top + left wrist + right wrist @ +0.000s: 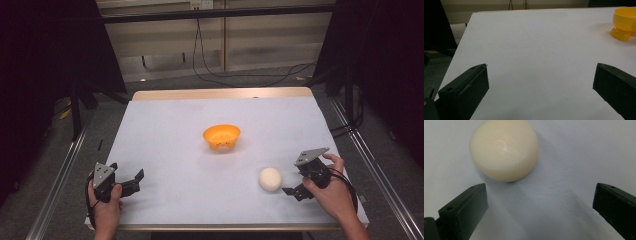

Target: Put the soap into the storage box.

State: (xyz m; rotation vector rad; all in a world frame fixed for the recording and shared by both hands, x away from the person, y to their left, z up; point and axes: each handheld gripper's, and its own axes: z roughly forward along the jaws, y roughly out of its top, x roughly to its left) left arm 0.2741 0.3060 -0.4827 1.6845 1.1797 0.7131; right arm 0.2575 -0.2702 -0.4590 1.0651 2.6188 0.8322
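The left tool (541, 82) hangs over the white table (536, 50), jaws spread wide with nothing between them; an orange bowl (625, 22) stands toward the far right edge.

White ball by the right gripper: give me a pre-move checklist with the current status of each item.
1. Right gripper jaws wide open: ok.
2. Nothing between its jaws: ok.
3. White ball ahead of the jaws, untouched: ok.
4. Ball centred between the jaws: not ok, it sits toward the left jaw in the right gripper view.
5. Orange bowl upright and apart from the ball: ok.
6. Left gripper open, holding nothing: ok.
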